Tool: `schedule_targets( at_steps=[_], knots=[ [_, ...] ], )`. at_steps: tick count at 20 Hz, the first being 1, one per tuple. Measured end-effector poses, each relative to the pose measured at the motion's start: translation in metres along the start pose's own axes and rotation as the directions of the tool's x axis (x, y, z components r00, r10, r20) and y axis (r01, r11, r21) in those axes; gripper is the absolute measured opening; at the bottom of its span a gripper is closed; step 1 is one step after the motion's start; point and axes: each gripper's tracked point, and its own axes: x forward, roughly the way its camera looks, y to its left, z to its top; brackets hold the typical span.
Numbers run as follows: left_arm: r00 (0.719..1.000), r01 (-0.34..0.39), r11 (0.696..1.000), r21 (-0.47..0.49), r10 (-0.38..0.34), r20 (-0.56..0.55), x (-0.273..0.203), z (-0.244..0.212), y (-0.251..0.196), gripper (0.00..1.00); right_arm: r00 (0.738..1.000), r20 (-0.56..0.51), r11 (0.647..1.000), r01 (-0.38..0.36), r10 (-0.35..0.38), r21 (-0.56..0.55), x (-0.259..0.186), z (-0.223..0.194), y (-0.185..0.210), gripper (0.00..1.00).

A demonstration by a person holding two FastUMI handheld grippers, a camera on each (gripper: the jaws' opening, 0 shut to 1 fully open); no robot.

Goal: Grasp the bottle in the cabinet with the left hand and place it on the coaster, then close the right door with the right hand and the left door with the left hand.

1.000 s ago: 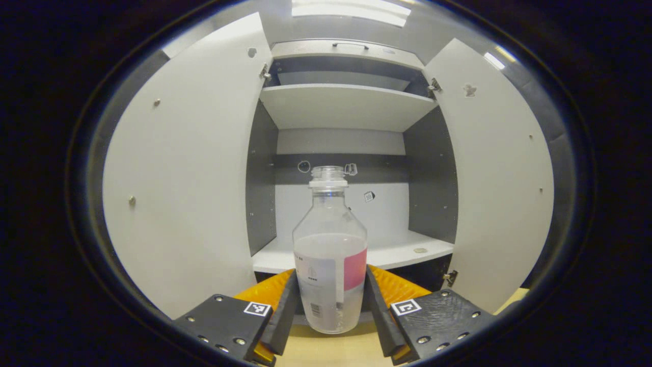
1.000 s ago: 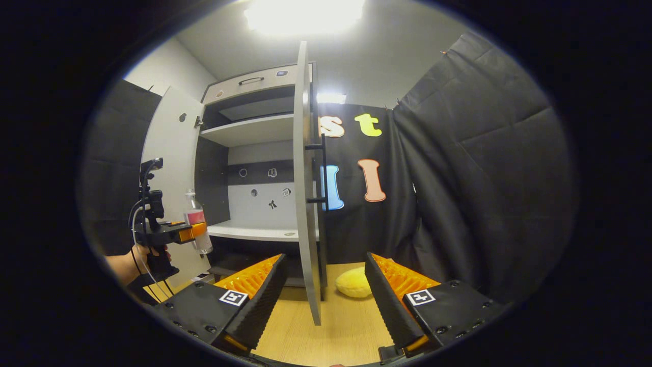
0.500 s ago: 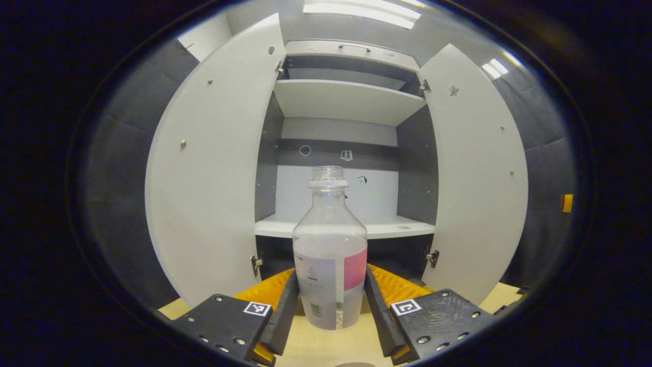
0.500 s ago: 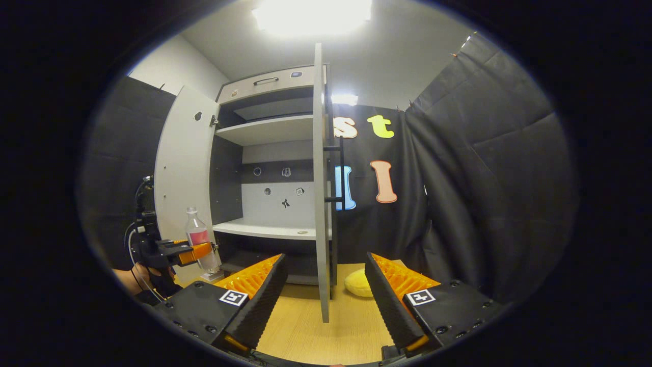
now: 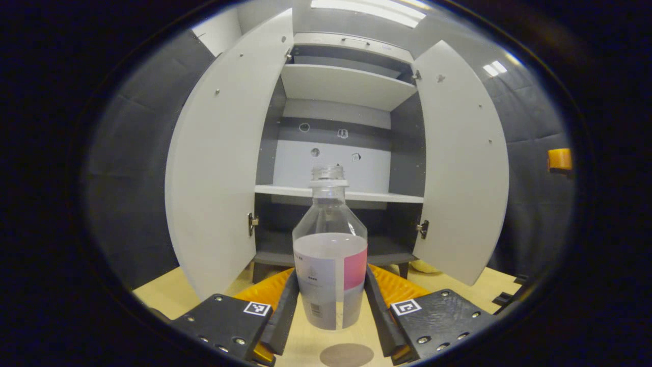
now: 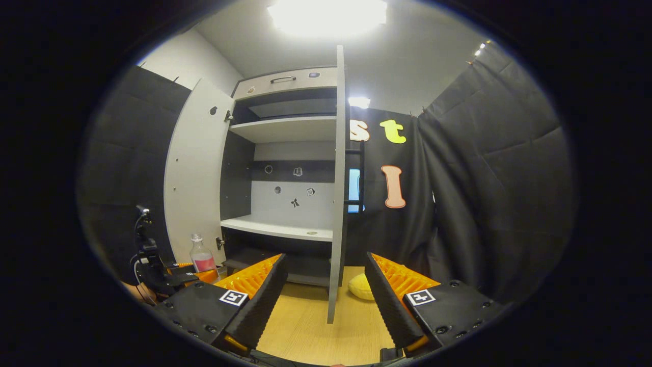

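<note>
The left gripper [image 5: 330, 306] pinches the one bottle [image 5: 330, 265] between its two fingers, both pressing the lower body; the bottle stands upright and uncapped, part-filled with clear liquid. Its base hangs just above a single round grey coaster [image 5: 346, 354] on the wooden table [image 5: 168, 295], and the coaster's near edge is cut off at the bottom of the left gripper view. Whether the base touches the coaster cannot be told. Behind stands the cabinet [image 5: 341, 127] with its two doors, the left door [image 5: 224, 163] and the right door [image 5: 458, 163], both open. The right gripper [image 6: 326, 300] is spread wide and holds nothing, facing the right door's edge; a yellow round thing [image 6: 360, 287] on the table is partly hidden behind a finger.
</note>
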Motion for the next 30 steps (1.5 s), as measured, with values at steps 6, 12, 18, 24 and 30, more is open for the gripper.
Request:
schedule_targets(
  at_steps=[6,12,18,24,30],
  knots=[
    [0.997,0.040,0.999,0.007,-0.040,-0.068,-0.005,-0.056,-0.018,0.70,0.999,-0.041,1.000,-0.013,0.012,-0.006,0.004,-0.016,0.006,0.96],
    [0.990,0.056,0.998,0.010,-0.054,-0.129,-0.006,-0.107,-0.035,0.70,0.998,-0.055,1.000,-0.022,0.021,-0.015,0.006,-0.018,0.002,0.96],
    [0.988,0.021,1.000,0.012,-0.019,-0.150,-0.006,-0.141,-0.035,0.70,0.997,-0.073,0.999,-0.028,0.025,-0.041,0.006,-0.021,-0.002,0.96],
    [0.988,0.003,1.000,0.014,-0.001,-0.157,-0.015,-0.156,-0.036,0.70,0.998,-0.064,0.998,-0.028,0.024,-0.055,0.006,-0.019,-0.005,0.98],
    [0.982,-0.013,0.999,0.045,0.022,-0.189,-0.023,-0.155,-0.037,0.72,0.997,-0.074,0.999,-0.027,0.025,-0.028,0.004,-0.023,-0.006,0.98]
  ],
)
